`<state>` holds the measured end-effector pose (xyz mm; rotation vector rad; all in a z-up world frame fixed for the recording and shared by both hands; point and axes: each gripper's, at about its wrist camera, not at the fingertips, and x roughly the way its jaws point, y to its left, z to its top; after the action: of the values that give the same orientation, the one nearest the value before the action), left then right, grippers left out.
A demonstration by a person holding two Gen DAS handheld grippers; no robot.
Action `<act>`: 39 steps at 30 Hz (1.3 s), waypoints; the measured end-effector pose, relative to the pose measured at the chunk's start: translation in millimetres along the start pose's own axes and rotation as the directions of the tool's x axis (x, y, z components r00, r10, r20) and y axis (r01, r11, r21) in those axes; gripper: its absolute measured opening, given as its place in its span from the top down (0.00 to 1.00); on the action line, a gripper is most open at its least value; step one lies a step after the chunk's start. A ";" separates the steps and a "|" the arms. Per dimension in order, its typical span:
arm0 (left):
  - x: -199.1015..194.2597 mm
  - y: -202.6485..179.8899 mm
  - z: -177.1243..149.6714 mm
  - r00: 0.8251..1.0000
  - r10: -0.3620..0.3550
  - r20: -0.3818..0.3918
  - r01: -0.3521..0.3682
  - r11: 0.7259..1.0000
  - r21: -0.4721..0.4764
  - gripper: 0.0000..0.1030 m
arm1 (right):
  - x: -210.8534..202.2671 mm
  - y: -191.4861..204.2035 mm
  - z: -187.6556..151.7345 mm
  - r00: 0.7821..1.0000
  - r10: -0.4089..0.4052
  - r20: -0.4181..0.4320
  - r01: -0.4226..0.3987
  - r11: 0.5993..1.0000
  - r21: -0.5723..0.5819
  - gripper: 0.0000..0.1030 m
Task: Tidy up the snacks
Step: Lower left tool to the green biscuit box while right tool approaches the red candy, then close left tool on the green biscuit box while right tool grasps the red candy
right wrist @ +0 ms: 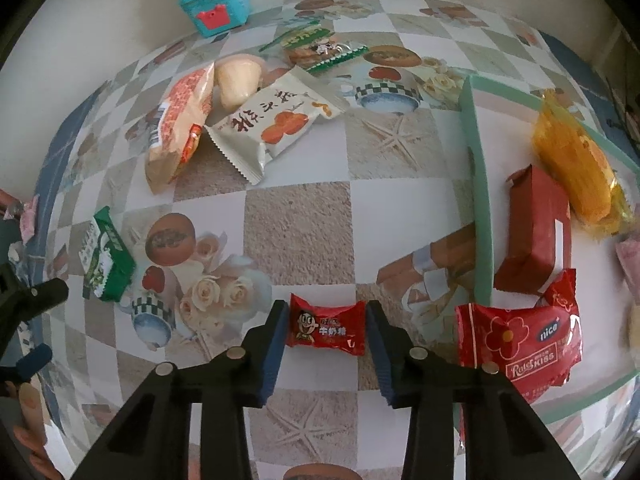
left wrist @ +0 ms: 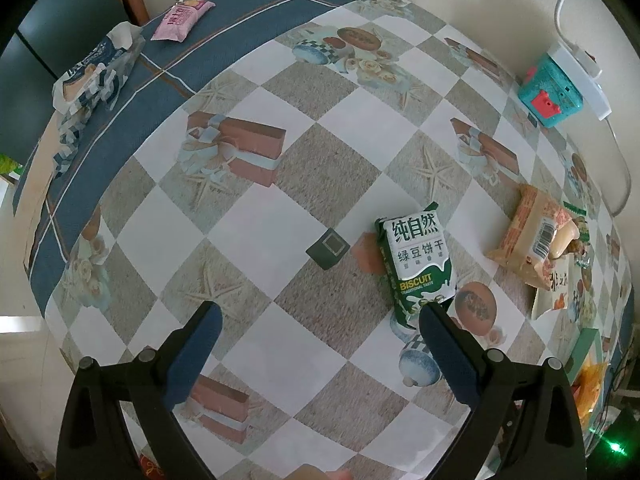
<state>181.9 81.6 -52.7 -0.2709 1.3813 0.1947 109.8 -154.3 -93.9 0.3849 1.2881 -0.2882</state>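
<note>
Nearest me, my right gripper (right wrist: 326,334) brackets the small red candy (right wrist: 326,332), its 2 pads at the wrapper's ends; I can't tell if they press it. Just right sits the green tray (right wrist: 482,216), holding a red Kiss pack (right wrist: 520,344). My left gripper (left wrist: 320,320) hangs wide, empty, over the tablecloth (left wrist: 280,216), the green biscuit pack (left wrist: 418,260) beyond.

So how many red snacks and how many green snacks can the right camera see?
Red: 3, the small candy, the flowered packet, the box.
Green: 2, the biscuit pack, the cookie packet.
Total: 5.
</note>
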 end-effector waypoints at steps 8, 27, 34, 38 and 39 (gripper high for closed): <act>10.5 -9.2 12.3 0.999 -0.032 -0.011 0.032 0.999 -0.002 0.04 | 3.0 19.0 -2.5 1.000 -0.013 0.019 0.014 0.999 -0.044 0.68; 47.4 -57.4 29.4 0.999 -0.052 0.008 0.051 0.996 0.075 0.09 | 15.5 21.7 47.2 0.998 0.023 0.059 -0.020 0.998 -0.057 0.70; 58.4 -80.2 28.8 0.999 -0.038 0.012 0.036 0.991 0.131 0.37 | 20.4 12.4 62.4 0.997 0.036 0.063 -0.033 0.998 -0.051 0.70; 59.8 -91.0 26.9 0.999 -0.028 0.017 0.025 0.988 0.154 0.59 | 20.1 7.9 62.1 0.997 0.039 0.064 -0.036 0.998 -0.049 0.70; 58.8 -92.2 26.6 0.999 -0.029 0.020 0.025 0.987 0.157 0.60 | 19.5 6.3 61.7 0.997 0.040 0.064 -0.037 0.998 -0.048 0.70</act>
<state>244.4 0.5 -99.2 -0.1557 1.3618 0.0657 171.3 -175.2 -97.8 0.3576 1.2198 -0.2359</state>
